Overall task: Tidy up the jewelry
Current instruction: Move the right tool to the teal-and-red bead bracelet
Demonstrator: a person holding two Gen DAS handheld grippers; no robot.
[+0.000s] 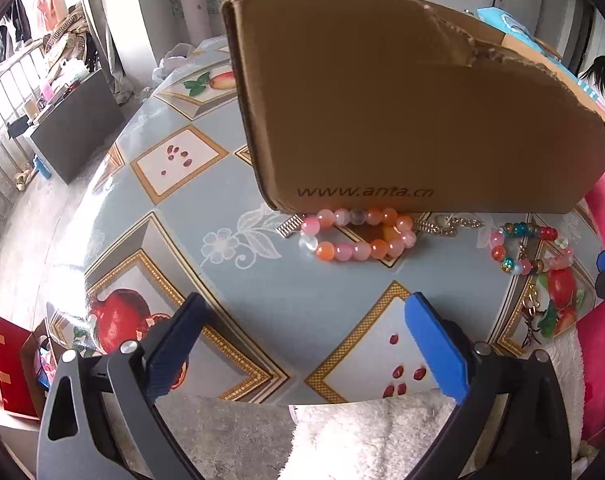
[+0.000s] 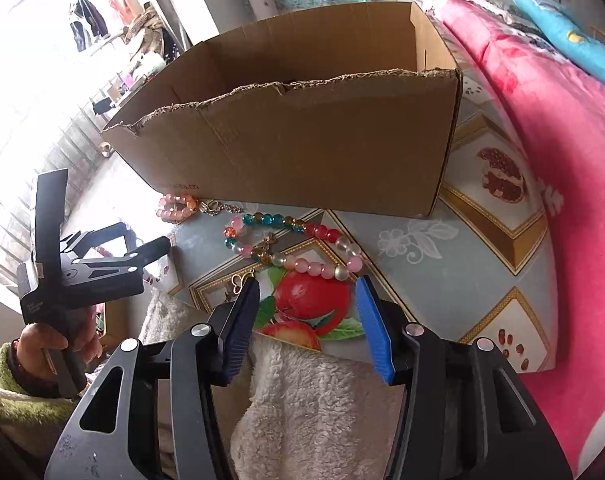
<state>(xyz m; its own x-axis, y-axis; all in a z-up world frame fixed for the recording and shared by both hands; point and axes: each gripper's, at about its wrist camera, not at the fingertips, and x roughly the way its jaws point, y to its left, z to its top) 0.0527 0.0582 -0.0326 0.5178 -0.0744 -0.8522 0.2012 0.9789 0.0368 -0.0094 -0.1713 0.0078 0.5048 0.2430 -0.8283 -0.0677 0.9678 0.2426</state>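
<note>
Both claws are open and hold nothing. Right gripper (image 2: 308,280) hangs just before the colorful bead bracelet (image 2: 298,246). Left gripper (image 1: 302,300) faces the pink bead bracelet (image 1: 358,234) beside the cardboard box (image 1: 402,120).

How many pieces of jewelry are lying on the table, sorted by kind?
Bead bracelets: 2, the pink-orange bracelet and the multicolour bracelet
Metal chains: 1, the silver chain along the foot of the cardboard box
Small gold charms: 1, the gold charm near the table edge, too small to identify
Total: 4
</note>
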